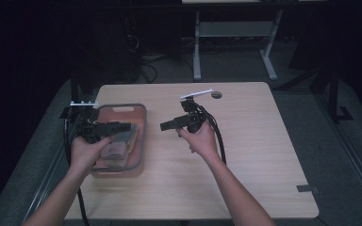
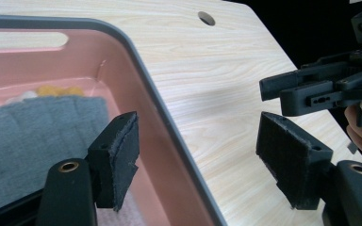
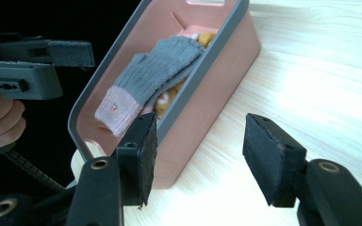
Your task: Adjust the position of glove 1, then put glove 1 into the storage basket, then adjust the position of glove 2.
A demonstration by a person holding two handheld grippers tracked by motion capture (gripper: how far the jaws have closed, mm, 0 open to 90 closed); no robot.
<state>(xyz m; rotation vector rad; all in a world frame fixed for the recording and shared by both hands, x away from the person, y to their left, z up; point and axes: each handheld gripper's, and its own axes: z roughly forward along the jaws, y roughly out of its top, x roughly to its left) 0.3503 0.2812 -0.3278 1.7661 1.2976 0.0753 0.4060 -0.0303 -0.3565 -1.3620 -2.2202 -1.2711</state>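
Reaching into the pink plastic bin with a grey rim [image 1: 140,141] calls for lowering one set of jaws straight over the grey knitted glove with a pink cuff [image 3: 156,75], avoiding the wall. Near the table's left edge, the left gripper [image 1: 122,126] hovers level over the bin, jaws parted and empty. Beyond, mid-table, the right gripper [image 1: 166,125] points toward it, likewise unclenched, holding nothing.

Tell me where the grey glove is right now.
The grey glove lies inside the pink bin on the table's left side in the high view, on top of something orange and white, its pink cuff toward the person, under the left gripper.
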